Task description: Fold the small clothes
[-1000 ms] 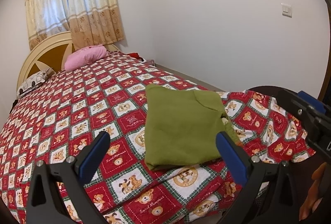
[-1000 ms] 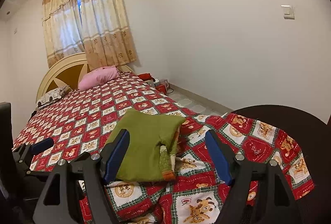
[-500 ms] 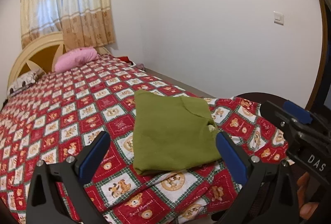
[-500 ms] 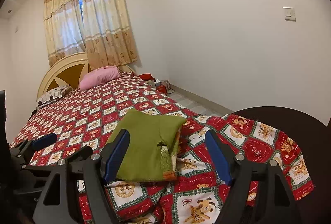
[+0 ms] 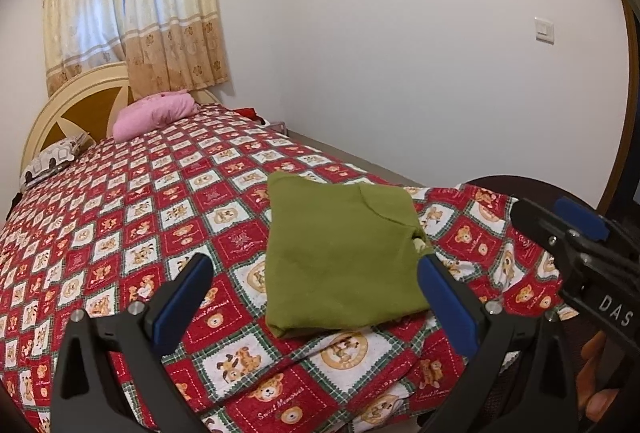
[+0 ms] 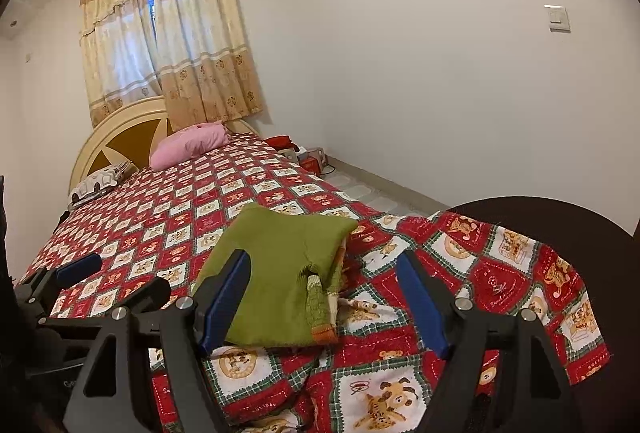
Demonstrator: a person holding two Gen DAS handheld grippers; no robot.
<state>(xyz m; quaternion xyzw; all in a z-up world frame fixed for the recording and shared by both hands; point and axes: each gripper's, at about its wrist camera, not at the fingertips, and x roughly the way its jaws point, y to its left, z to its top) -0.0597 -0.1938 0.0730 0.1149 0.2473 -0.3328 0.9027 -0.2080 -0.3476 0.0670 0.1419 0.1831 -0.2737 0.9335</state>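
Observation:
A folded green garment lies flat near the foot corner of the bed; in the right wrist view its striped cuff shows at the near edge. My left gripper is open and empty, held back from the garment's near edge. My right gripper is open and empty, also short of the garment. The right gripper shows at the right of the left wrist view, and the left gripper at the left of the right wrist view.
The bed carries a red bear-print quilt. A pink pillow and a patterned pillow lie by the headboard. A dark round chair back stands under the quilt corner. Boxes sit on the floor by the wall.
Both grippers have drawn back and risen slightly from the garment. The garment has not moved. Both grippers stayed open.

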